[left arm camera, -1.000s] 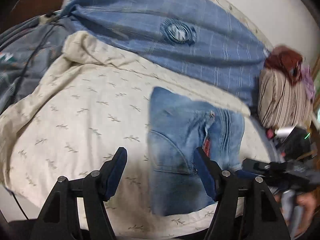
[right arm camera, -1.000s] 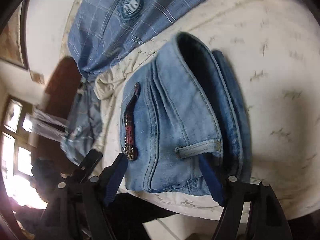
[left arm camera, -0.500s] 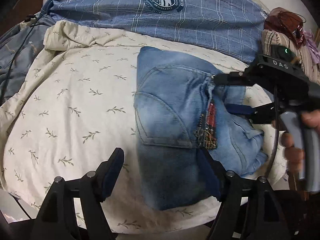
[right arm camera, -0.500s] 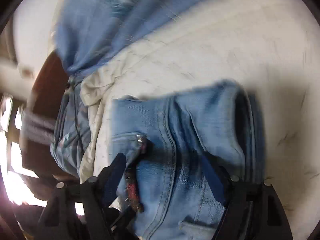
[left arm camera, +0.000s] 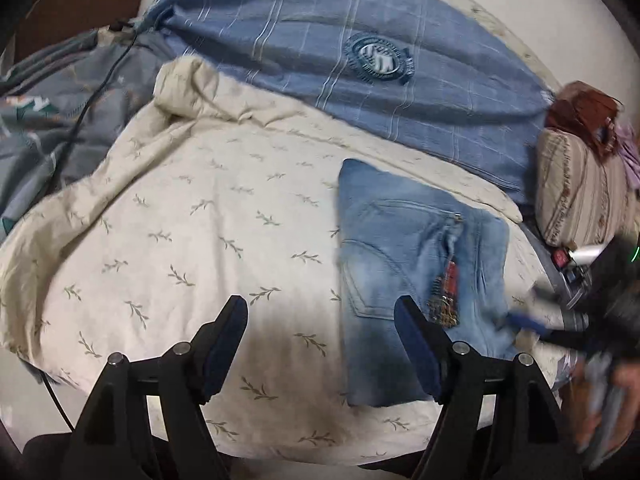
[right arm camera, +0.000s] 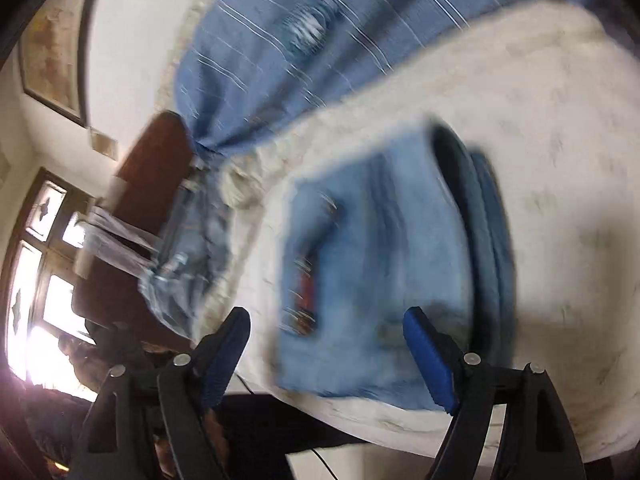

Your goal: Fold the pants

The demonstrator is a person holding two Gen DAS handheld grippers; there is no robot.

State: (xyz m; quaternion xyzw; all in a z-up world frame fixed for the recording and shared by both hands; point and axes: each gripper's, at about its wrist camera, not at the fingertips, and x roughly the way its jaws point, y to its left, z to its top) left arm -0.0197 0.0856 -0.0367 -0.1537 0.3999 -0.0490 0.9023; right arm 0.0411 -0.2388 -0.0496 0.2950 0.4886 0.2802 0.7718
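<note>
The pants (left arm camera: 416, 280) are lying as a compact folded packet on the cream bedspread (left arm camera: 180, 240) of the bed, at about 3 o'clock from the middle of the left wrist view, near the bed edge. Half a second ago the right tool was reaching over the packet, close to the red patch; now the right tool (left arm camera: 560, 332) is sitting off at 4 o'clock, beside the corner of the denim and blurred with motion, so it is pulling away from the cloth. In its own view the right tool (right arm camera: 326, 356) is showing both blue pads apart with nothing between them. The left tool (left arm camera: 320, 344) is hovering above the bedspread, also spread apart and holding nothing, its right pad over the packet's near edge. I am judging that the last fold is finished and both tools are leaving; what is remaining is perhaps only a small smoothing.
</note>
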